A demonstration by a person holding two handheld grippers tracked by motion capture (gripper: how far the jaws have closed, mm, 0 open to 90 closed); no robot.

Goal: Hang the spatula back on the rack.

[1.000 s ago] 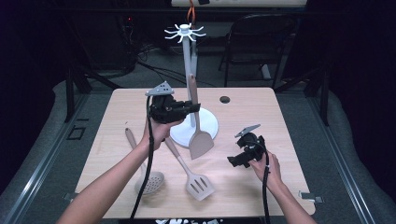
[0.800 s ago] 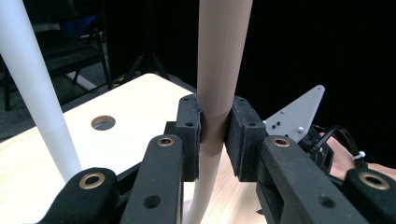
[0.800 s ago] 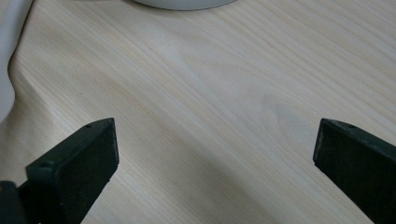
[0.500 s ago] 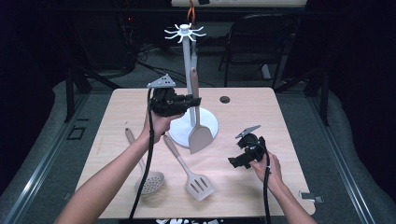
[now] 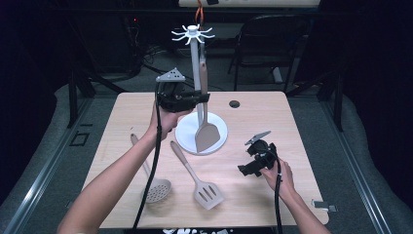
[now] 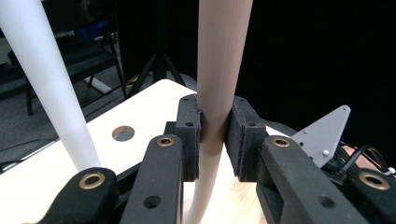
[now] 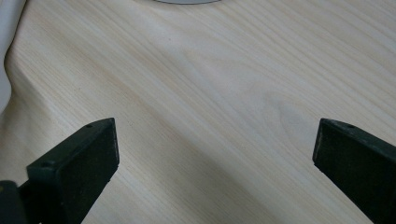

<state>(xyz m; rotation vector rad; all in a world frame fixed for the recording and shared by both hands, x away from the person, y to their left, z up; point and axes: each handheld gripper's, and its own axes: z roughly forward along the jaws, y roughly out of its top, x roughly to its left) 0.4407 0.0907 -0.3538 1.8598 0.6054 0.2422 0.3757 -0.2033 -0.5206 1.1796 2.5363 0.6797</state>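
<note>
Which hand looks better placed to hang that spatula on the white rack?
The left. Its claw is shut on the spatula handle, holding it upright beside the rack. The right claw is open, low over the table.

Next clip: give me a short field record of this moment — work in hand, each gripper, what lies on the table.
work: hanging a spatula on the rack
left gripper: shut on the solid spatula handle, held upright beside the white rack pole
right gripper: open, low over bare table
on table: slotted spatula, skimmer, rack base
rack hooks: nothing hanging on them
</note>
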